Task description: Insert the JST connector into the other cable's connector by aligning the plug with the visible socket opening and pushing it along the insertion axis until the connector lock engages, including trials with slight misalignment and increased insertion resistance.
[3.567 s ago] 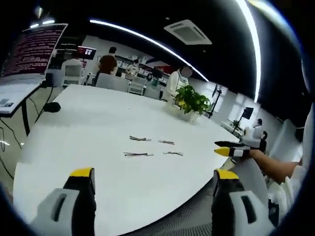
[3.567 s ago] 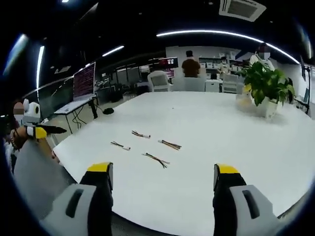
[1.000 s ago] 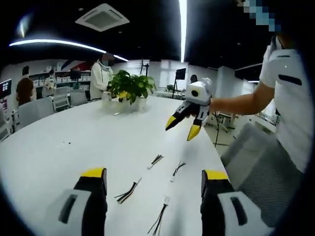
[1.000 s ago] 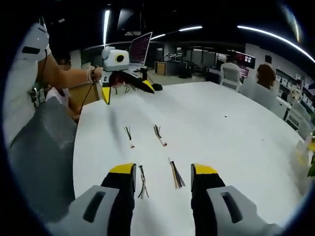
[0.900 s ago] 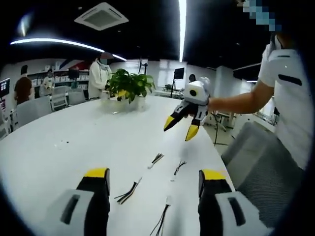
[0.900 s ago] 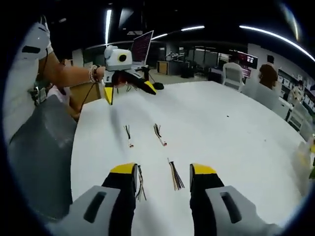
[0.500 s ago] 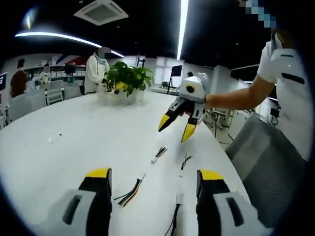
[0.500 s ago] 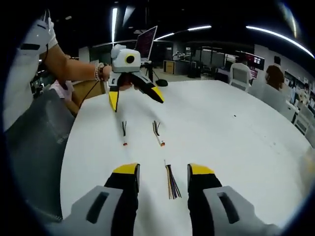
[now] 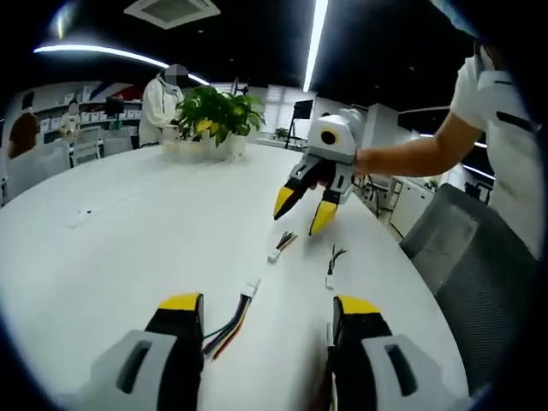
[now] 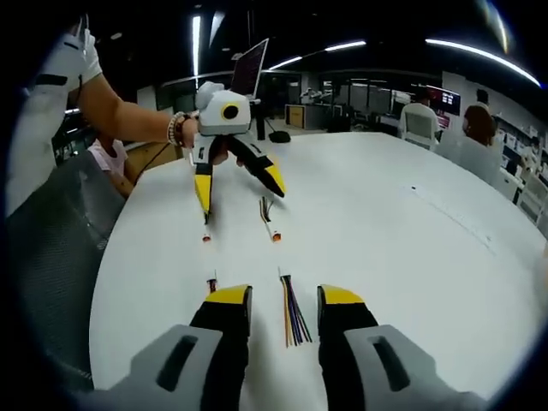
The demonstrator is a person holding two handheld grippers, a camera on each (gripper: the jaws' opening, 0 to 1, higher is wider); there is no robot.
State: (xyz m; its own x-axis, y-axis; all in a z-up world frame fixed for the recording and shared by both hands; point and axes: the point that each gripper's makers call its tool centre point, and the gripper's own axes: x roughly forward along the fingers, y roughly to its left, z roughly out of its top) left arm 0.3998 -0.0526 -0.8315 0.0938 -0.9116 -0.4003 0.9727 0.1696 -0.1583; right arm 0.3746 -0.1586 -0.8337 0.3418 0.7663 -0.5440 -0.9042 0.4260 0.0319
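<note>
Left gripper view. The left gripper (image 9: 264, 312) hangs low over the white worktop (image 9: 111, 231) with its fingers (image 9: 181, 310) apart and nothing between them. A multicoloured cable (image 9: 228, 324) lies between the fingers, nearer the left one, its white connector (image 9: 249, 288) at the far end and its long axis running away from the camera. A second cable's connector (image 9: 329, 279) lies just beyond the right finger. Further off, the right gripper (image 9: 301, 209) points down at the worktop, fingers spread and empty, over a third short cable (image 9: 280, 247). A potted plant (image 9: 212, 116) stands at the far side. No readable writing.

Right gripper view. The right gripper (image 10: 283, 304) has its fingers (image 10: 229, 301) parted but fairly close, holding nothing. A flat multicoloured cable (image 10: 293, 315) lies directly between them, its length in line with the fingers, so a straight descent should reach it. Opposite, the left gripper (image 10: 240, 189) is spread wide above two short cables (image 10: 270, 219), whose connector ends point toward this camera. Each gripper appears nearest the cable under its own fingers. No connectors are mated yet. A laptop (image 10: 249, 68) stands behind; its screen cannot be read.
</note>
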